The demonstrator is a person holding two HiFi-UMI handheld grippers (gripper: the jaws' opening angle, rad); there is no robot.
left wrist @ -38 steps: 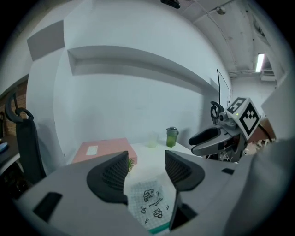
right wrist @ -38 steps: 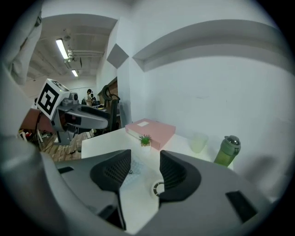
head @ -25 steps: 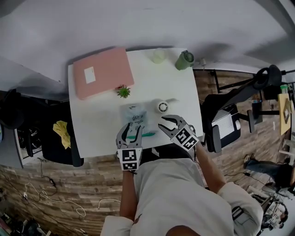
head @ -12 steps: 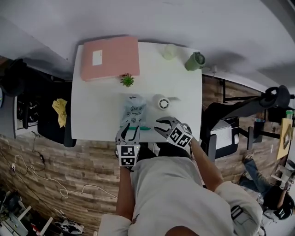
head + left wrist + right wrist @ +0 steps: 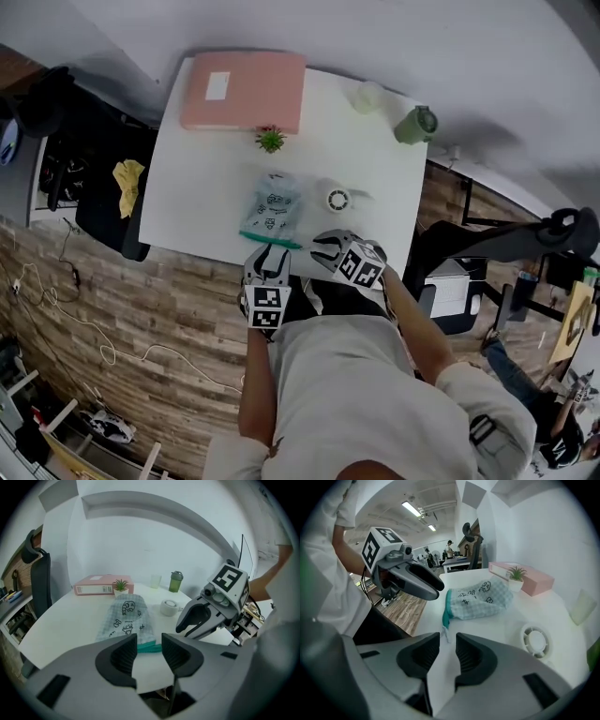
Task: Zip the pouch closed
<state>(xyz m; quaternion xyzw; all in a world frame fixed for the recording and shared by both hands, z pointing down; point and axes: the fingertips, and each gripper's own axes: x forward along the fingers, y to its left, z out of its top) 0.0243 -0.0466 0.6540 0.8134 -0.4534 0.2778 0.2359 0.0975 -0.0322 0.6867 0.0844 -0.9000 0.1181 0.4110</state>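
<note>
Hovering just beside the teal zipper edge [image 5: 270,239] of the checked pouch [image 5: 272,204], left gripper [image 5: 269,251] and right gripper [image 5: 317,248] are held with jaws slightly apart, lately closing, nothing pinched

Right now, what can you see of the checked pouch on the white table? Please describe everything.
The pouch looks like soft fabric, pale blue-green checks with black cartoon prints. A teal zip band runs along its end nearest the person, with a small pull tab at one corner. It lies flat and slightly rumpled on the white table, in front of the small potted plant. Only the table appears to touch it. Whether the zip is open I cannot tell.
</note>
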